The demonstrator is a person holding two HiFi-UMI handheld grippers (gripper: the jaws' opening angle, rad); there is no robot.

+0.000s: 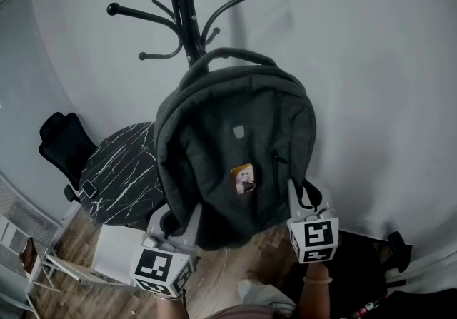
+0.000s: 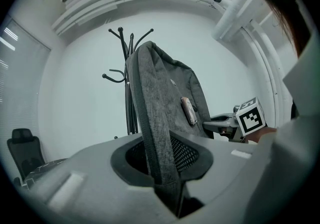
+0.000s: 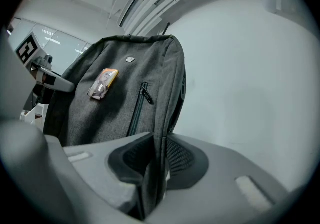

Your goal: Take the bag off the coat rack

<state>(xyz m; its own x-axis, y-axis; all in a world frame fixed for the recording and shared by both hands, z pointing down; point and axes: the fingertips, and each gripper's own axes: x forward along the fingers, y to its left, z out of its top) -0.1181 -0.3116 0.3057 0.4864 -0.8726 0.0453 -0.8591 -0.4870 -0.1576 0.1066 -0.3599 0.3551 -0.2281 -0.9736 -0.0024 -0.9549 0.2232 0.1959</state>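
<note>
Left gripper [image 1: 175, 225] and right gripper [image 1: 303, 203] fingers clamped lower side edges of grey fabric backpack [image 1: 235, 132]; looked soft, saggy; seam grips suited lifting off black coat rack [image 1: 187, 18].

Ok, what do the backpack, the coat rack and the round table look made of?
Backpack: woven fabric, matte mottled grey, soft folds.
Coat rack: probably metal, smooth black coat, thin curved hooks with ball tips.
Round table: marble or marble-look laminate, black with white veins; cannot tell which.
</note>
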